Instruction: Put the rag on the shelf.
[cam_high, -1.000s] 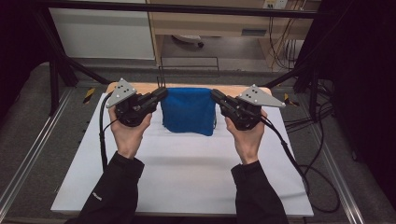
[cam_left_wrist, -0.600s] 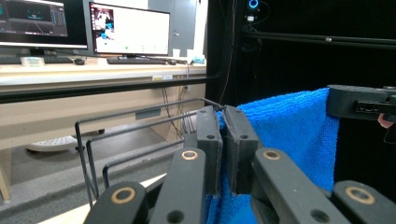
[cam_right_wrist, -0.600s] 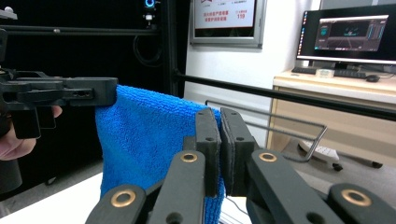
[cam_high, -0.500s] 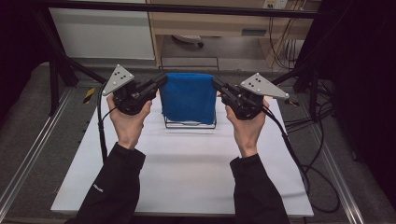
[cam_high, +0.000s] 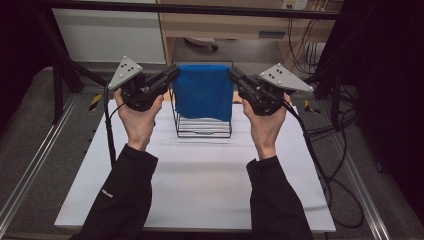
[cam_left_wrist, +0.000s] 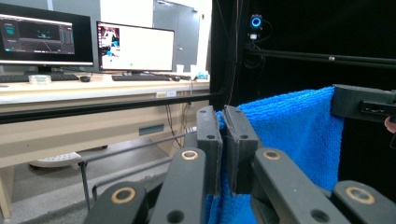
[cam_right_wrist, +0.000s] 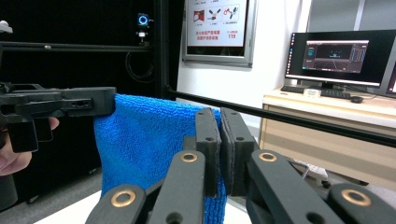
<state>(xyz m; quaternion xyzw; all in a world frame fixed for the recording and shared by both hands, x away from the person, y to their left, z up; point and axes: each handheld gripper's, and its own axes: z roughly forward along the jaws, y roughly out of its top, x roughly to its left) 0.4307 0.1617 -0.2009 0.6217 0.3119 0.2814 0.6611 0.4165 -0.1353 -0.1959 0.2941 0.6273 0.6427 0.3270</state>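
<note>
Blue towel (cam_high: 203, 91) hangs pinched between left gripper (cam_high: 172, 74) and right gripper (cam_high: 233, 73).

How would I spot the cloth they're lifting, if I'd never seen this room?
Start at the white table. At its far middle stands a black wire rack. Above it hangs the bright blue terry towel, pinched at both top corners; nothing else here is blue.

Both grippers' fingers pinch the blue towel (cam_high: 203, 92) above the wire rack (cam_high: 202, 127).
</note>
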